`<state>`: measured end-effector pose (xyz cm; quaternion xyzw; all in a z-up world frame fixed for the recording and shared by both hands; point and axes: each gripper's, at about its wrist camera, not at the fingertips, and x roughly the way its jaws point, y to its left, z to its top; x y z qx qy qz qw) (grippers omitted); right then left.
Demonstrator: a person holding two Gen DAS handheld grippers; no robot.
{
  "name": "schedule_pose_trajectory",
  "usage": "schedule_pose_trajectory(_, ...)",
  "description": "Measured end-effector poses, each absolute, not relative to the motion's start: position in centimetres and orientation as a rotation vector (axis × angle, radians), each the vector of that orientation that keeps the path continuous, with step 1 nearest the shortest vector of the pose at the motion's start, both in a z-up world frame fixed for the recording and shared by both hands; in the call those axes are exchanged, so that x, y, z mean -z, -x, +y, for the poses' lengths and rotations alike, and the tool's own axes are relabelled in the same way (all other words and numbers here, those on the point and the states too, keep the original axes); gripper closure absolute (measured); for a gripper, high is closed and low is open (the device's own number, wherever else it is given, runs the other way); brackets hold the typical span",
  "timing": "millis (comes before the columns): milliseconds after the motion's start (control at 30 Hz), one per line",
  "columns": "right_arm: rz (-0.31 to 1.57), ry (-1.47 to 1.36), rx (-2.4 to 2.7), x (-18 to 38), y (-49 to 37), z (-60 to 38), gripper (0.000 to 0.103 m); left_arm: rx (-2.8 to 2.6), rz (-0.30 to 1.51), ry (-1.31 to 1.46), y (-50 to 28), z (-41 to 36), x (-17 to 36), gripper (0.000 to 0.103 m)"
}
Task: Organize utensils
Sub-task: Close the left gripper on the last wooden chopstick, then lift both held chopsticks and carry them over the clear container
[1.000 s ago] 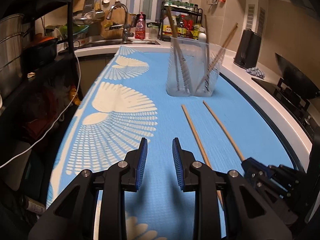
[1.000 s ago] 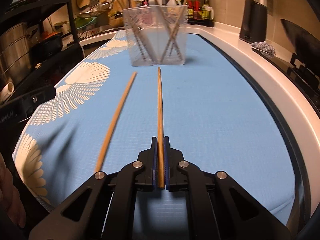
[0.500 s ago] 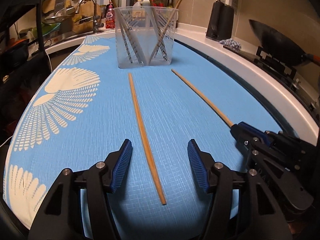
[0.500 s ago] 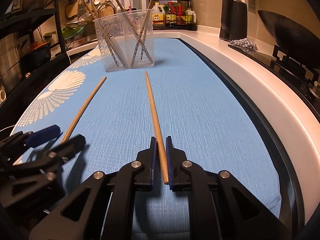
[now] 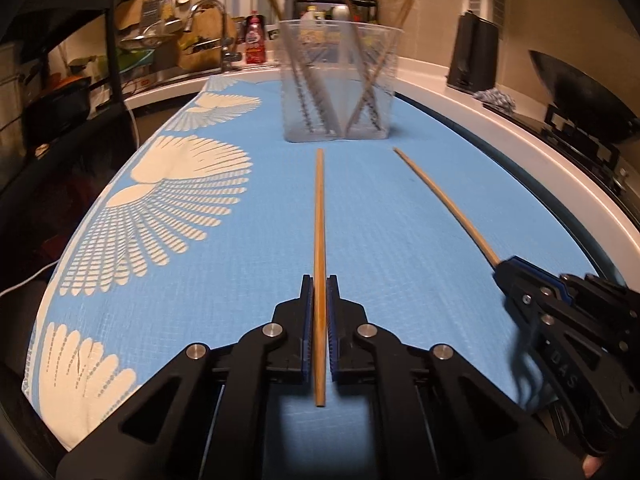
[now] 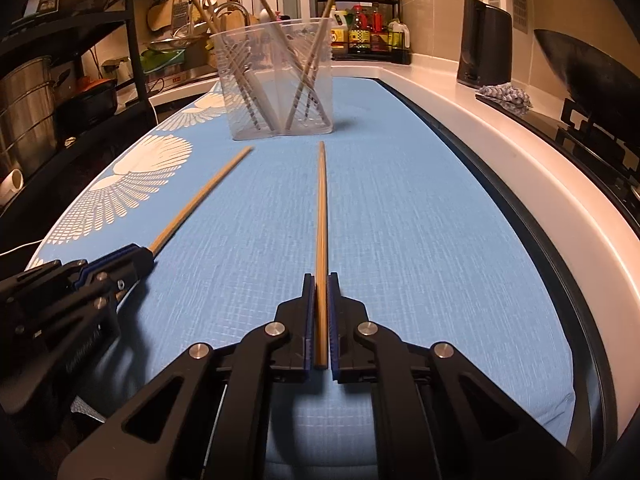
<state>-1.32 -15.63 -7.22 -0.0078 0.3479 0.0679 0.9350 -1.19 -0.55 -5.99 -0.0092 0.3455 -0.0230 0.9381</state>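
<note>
My left tool (image 5: 319, 308) has swung over from bare blue mat (image 5: 400, 208) to the left chopstick (image 5: 319, 216), which a moment ago lay loose between its wide-spread jaws. Those jaws have just been closing, and now the blue pads (image 5: 307, 312) press the stick on both sides, its near end poking out behind them.

Raised letters, seemingly "DAS", on the right gripper (image 5: 502, 270) body; nothing else legible.
</note>
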Motion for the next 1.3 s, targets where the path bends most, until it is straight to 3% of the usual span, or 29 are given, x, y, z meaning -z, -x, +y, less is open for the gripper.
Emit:
schedule_pose_trajectory(1000, 0.707, 0.03, -0.135, 7.2, 0.8, -15.9, 0.096, 0.041, 0.692, 0.037, 1.5, 0.0, 6.4, 0.096)
schedule_pose_trajectory(1300, 0.622, 0.047, -0.141, 3.8, 1.9, -16.0, 0.096, 0.025, 0.562, -0.012, 3.1, -0.2, 3.3, 0.096)
